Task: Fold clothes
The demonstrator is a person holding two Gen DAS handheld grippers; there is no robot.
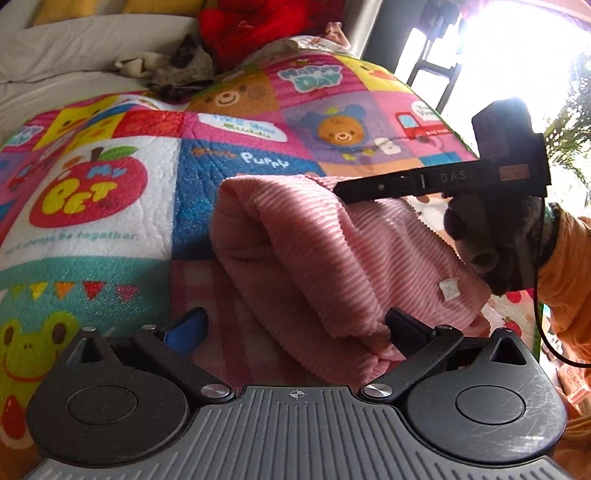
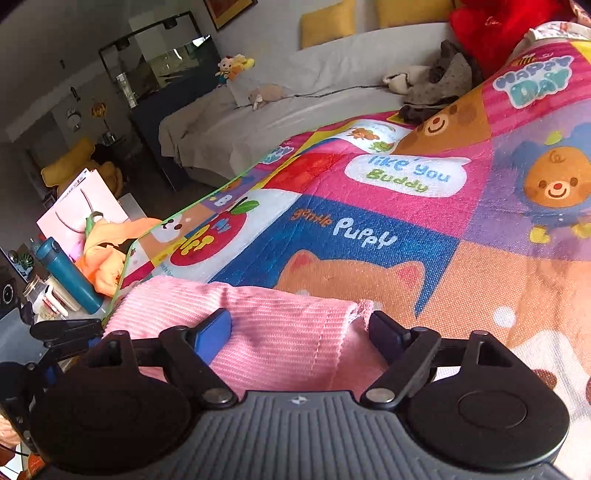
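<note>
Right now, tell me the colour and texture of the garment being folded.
Pink garment, ribbed like corduroy; clearest in the left wrist view.

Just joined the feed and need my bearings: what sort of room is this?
Probably a home living room: a grey sofa with yellow cushions, soft toys, and a cartoon quilt under the pink garment.

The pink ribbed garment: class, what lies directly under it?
The pink ribbed garment lies on the colourful cartoon-print quilt, whose patches show around it. The prints beneath it, and anything inside its folded layers, are covered.
</note>
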